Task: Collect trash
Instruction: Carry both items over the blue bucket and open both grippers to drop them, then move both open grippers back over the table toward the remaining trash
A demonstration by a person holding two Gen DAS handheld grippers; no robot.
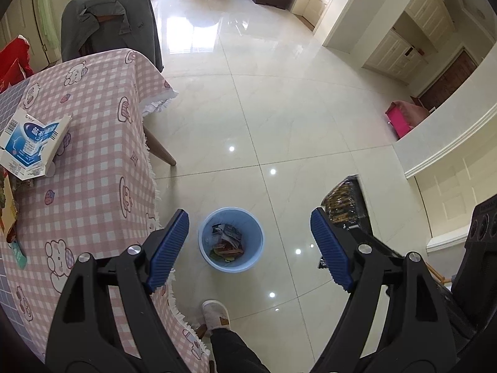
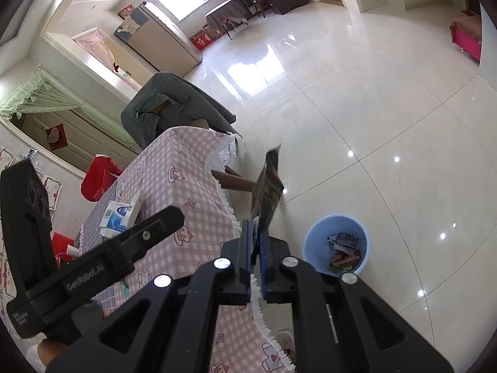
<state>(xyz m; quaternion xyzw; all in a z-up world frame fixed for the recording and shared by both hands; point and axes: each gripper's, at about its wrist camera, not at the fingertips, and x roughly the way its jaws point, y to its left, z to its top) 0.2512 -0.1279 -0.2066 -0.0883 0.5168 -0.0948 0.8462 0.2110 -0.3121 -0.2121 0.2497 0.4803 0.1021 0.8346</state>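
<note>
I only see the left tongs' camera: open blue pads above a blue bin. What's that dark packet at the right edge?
Observer: It's a dark wrapper, and the right tongs are shut on its lower edge.
Operator: Is it over the bin?
Observer: Not in the right camera. There the blue bin shows to the right of the wrapper, clear of it, with trash already inside.
</note>
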